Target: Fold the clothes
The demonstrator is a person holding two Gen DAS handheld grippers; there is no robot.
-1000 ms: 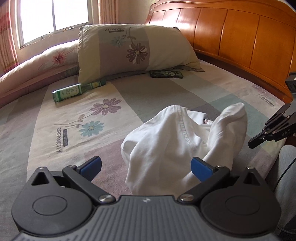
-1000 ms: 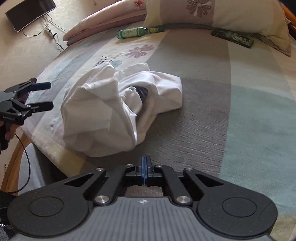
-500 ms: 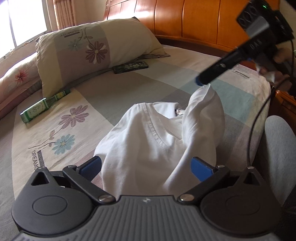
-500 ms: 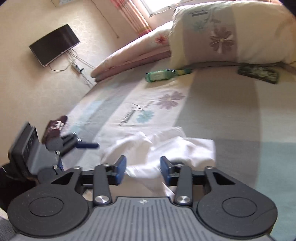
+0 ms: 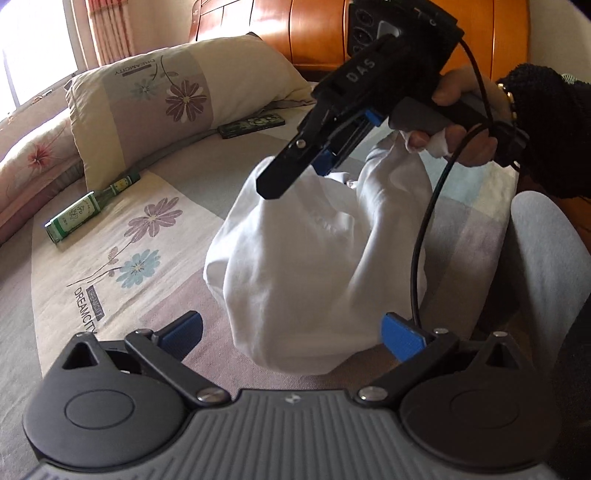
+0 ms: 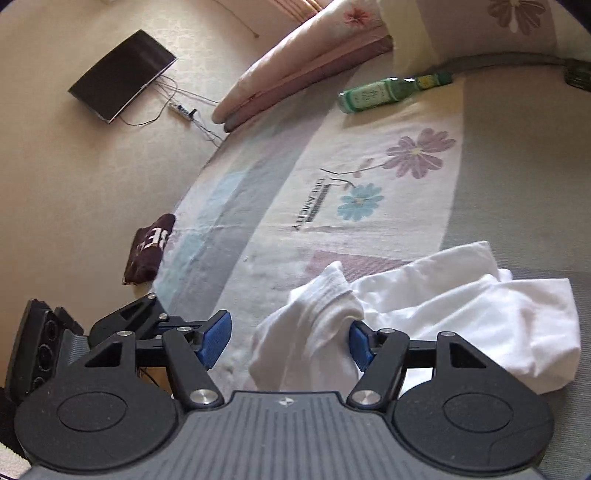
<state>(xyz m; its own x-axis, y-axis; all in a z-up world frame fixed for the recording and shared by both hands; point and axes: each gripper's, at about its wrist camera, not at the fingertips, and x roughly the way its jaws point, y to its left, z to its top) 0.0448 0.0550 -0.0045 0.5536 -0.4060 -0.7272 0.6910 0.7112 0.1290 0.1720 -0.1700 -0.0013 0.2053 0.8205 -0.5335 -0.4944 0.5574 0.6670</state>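
A crumpled white garment [image 5: 314,258] lies heaped on the patterned bedsheet [image 5: 155,229]. My left gripper [image 5: 291,336] is open at the heap's near edge, its blue pads [image 5: 402,339] on either side of the cloth. My right gripper [image 5: 295,173] hovers over the top of the heap. The hand [image 5: 461,122] holding it also pinches a raised fold of the white cloth. In the right wrist view the right gripper [image 6: 286,341] is open, with a bunched fold of the garment [image 6: 325,295] between its fingers, touching the right pad [image 6: 360,345]. The left gripper [image 6: 147,310] shows at lower left.
A flowered pillow [image 5: 177,99], a green bottle [image 5: 85,210] and a dark flat case [image 5: 255,123] lie toward the wooden headboard [image 5: 317,33]. A maroon cloth [image 6: 151,247] hangs at the bed's edge. A grey-clad leg [image 5: 546,266] is at the right.
The right gripper went from shut to open and swung over the heap. The hand has lifted a fold of the garment. The left gripper came closer to the cloth.
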